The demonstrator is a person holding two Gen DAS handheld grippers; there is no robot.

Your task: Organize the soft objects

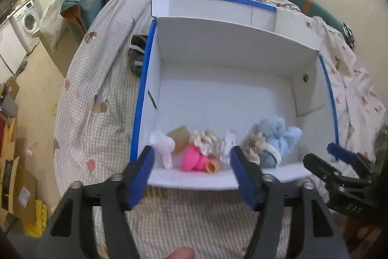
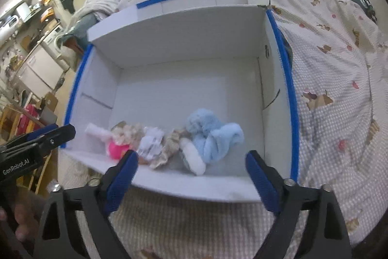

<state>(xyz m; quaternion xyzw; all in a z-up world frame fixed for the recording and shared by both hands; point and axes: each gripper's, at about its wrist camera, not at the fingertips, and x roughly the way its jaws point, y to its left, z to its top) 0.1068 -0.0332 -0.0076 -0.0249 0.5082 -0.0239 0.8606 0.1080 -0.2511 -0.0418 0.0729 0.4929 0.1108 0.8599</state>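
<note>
Bedroom, cluttered; a bed point(image 1: 101, 94) under a checked cover printed with small animals, a rumpled duvet point(image 2: 327, 45) heaped at its far end, a washing machine point(image 1: 26, 21) against the wall at far left. On the bed we find one white cardboard box point(image 1: 218, 45), flaps edged in blue tape, open at the top.

Contents, all gathered along the box's near wall:
- pink plush toy point(image 1: 192, 158) — a white plush piece point(image 1: 163, 146) lies just beside it on the left
- cream ruffled fabric piece point(image 1: 206, 138), touching the pink toy
- light blue fluffy toy point(image 2: 211, 135), to the right, with a white padded band point(image 2: 194, 157) resting against it

The rest of the box floor is bare.

Our left gripper point(image 1: 191, 174) hangs above the near wall, jaws apart, nothing between them. Our right gripper point(image 2: 191, 174) hangs likewise over the near edge, jaws spread wide and empty. Neither touches the toys.
</note>
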